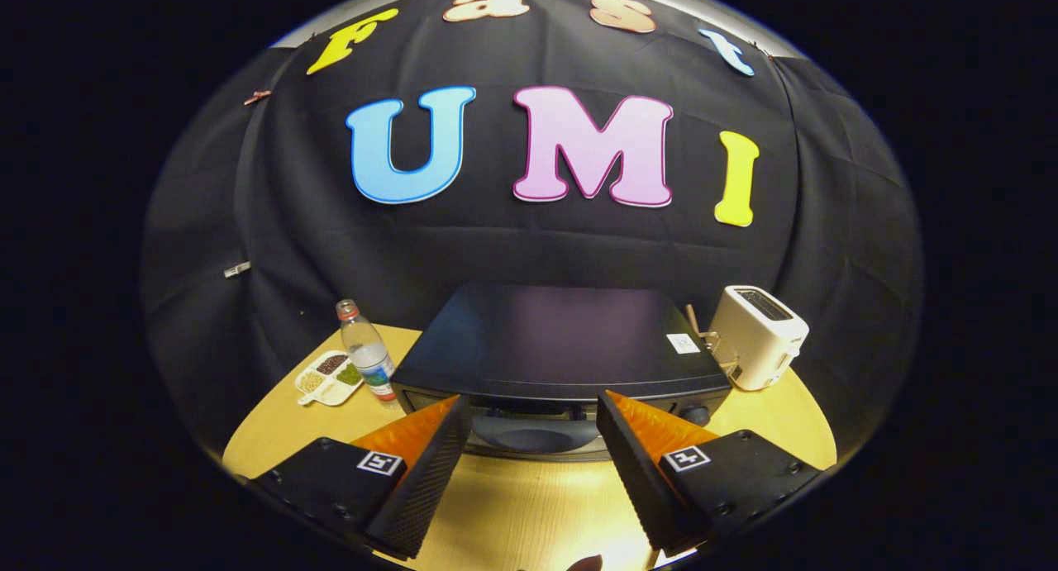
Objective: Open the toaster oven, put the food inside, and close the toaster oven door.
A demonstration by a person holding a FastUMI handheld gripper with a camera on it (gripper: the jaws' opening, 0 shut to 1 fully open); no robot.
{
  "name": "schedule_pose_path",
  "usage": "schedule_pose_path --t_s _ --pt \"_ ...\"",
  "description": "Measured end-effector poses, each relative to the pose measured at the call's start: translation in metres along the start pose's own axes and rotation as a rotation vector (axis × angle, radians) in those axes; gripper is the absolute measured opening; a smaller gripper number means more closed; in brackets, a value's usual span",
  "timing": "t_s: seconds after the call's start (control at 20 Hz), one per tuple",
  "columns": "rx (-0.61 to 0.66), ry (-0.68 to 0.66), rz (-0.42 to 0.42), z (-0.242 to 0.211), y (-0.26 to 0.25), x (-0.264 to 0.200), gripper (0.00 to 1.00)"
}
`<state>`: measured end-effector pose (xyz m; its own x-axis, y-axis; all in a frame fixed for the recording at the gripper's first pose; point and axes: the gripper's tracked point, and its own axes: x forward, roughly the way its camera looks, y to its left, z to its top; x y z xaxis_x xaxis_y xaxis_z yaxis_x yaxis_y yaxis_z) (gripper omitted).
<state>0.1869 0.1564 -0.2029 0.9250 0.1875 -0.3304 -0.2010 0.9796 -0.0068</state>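
Observation:
A black toaster oven (562, 340) stands on the wooden table (512, 513), seen from above and in front. Its door front (529, 430) with a curved handle lies just ahead of my fingers; whether the door is fully closed I cannot make out from this angle. My gripper (533, 406) is open, its two fingertips spread wide at either side of the handle, with nothing between them. A small white divided dish (329, 378) holding beans or grains sits left of the oven.
A clear water bottle (366, 352) with a red cap stands between the dish and the oven's left corner. A white pop-up toaster (759, 336) sits to the oven's right. Black cloth closes off the back. Bare tabletop lies under the fingers.

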Motion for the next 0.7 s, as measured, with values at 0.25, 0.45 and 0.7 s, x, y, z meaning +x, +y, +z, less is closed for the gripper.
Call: schedule_pose_path --t_s 0.25,0.45,0.7 --pt "0.02 0.051 -0.014 -0.019 -0.004 0.038 0.98" --pt "0.016 0.064 -0.044 -0.025 -0.001 0.037 0.98" --pt "0.03 0.068 -0.048 -0.045 0.002 0.012 1.0"
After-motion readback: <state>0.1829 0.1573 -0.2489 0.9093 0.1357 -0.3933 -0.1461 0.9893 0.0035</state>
